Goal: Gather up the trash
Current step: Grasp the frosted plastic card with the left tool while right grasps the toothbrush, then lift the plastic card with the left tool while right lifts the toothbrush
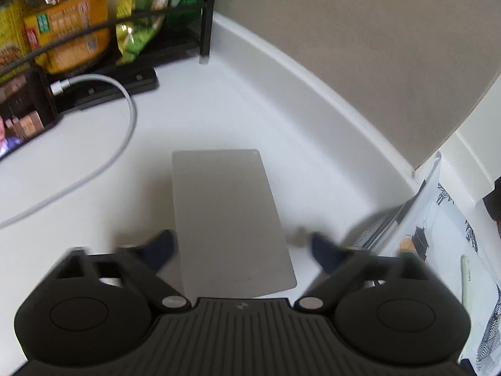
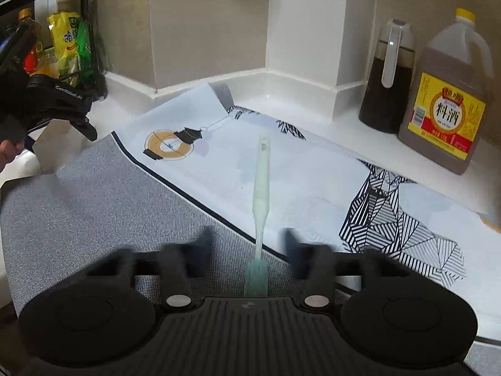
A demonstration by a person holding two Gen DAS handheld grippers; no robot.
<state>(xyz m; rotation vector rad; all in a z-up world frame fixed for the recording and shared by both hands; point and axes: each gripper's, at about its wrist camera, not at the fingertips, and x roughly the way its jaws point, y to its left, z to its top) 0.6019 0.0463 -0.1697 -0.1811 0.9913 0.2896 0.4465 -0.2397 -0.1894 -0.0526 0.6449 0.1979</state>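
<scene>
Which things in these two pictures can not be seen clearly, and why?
- Card, left wrist view: near end hidden under the left claw body.
- Brush, right wrist view: bristle end cut off by the right claw body.
- Rack packets, left view: labels blurred, cropped by the frame edge.
- Mat: corners run off frame.

Right gripper (image 2: pixel 247 241) spread open over a pale green brush (image 2: pixel 261 185) on the mat (image 2: pixel 94 206)

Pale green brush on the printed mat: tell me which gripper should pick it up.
Right. The right gripper is open with the pale green brush lying between its fingers; the left gripper straddles a grey card.
</scene>
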